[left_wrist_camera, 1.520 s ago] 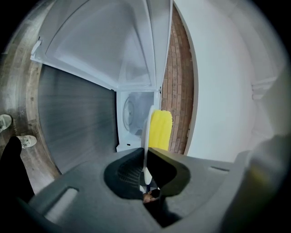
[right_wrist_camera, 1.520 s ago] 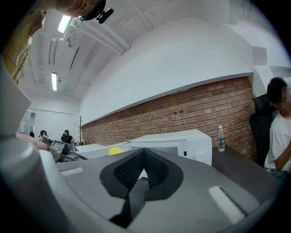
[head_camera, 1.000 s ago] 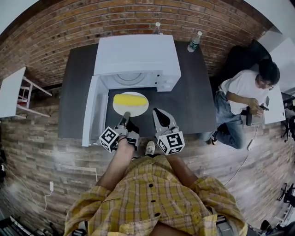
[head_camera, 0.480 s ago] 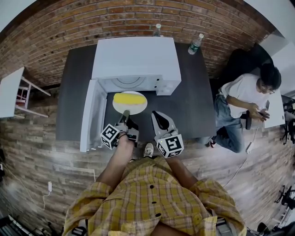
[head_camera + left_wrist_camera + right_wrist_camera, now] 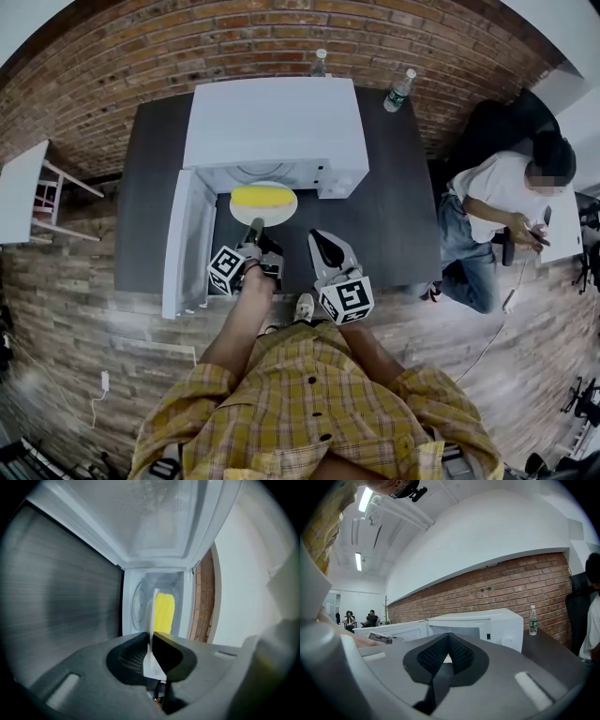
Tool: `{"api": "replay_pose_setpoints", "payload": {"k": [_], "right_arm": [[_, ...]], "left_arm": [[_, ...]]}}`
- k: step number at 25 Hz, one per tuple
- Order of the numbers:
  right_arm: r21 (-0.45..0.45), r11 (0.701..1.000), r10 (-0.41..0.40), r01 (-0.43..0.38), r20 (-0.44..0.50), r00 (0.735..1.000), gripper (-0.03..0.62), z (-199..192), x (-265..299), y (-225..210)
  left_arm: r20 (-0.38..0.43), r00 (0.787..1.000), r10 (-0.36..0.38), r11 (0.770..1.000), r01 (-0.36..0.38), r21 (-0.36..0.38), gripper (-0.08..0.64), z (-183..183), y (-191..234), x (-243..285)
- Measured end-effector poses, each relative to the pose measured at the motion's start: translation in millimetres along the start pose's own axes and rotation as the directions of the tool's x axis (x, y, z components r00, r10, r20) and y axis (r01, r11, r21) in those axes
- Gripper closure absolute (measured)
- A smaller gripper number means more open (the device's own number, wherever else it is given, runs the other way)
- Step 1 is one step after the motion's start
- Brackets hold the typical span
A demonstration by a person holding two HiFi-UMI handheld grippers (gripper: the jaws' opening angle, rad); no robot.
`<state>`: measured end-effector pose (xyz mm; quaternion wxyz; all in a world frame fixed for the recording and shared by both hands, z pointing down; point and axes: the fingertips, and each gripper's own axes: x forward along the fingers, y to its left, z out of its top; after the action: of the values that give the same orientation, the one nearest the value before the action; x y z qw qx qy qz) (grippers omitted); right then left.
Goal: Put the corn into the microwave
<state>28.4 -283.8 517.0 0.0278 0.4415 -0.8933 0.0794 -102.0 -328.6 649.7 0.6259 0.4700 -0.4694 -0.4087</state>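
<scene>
Carrying tool: the left tool [image 5: 254, 228] is clamped on the near rim of the round white plate [image 5: 263, 208]. Its jaws have just opened a shade further, yet the rim sits between the pads and they press on it.
Corn: the yellow cob of corn [image 5: 263, 196] lies across the plate, so it is carried by the plate and is not pinched itself.
Where it is: at the mouth of the boxy white microwave [image 5: 275, 127]. The plate's far edge is under the oven's front lip and the near half is out over the dark grey bench [image 5: 394, 206].
Contact: in the left gripper view the plate looks to hang just above the glass turntable [image 5: 139, 603], but the angle is poor and it may be touching.
Door: the white microwave door [image 5: 187, 239] stands swung wide to the left, leaving a straight path in.
Left hand pose: the forearm is stretched forward from the body. The tool is nearly level and rolled onto its side, so the jaws bite the flat rim from above and below and keep the plate level.
Idle tool: the right tool [image 5: 325, 246] has its jaws together on nothing. It is held low just right of the plate and clear of the opening.
Right hand pose: tucked close to the body, pointing at the oven, near level.
Step, as I judge it: sliding the plate in; the set-down remains.
</scene>
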Motion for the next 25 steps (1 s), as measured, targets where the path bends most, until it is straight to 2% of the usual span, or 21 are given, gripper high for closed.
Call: {"api": "replay_pose_setpoints", "payload": {"k": [4, 17, 25], "right_arm": [[0.006, 1.000, -0.004, 0.004, -0.004, 1.000, 0.589, -1.7, 0.2, -5.1], [0.007, 0.999, -0.046, 0.047, -0.031, 0.998, 0.589, -9.0, -3.5, -33.0], [0.005, 0.999, -0.031, 0.031, -0.045, 0.999, 0.589, -14.5, -0.4, -32.9]], "left_arm": [[0.005, 1.000, 0.007, 1.000, -0.007, 0.023, 0.528, 3.1, 1.4, 10.1], [0.032, 0.999, 0.034, 0.999, -0.034, 0.021, 0.525, 22.8, 21.1, 51.1], [0.038, 0.998, 0.056, 0.998, -0.057, 0.027, 0.522, 29.3, 31.1, 71.5]]}}
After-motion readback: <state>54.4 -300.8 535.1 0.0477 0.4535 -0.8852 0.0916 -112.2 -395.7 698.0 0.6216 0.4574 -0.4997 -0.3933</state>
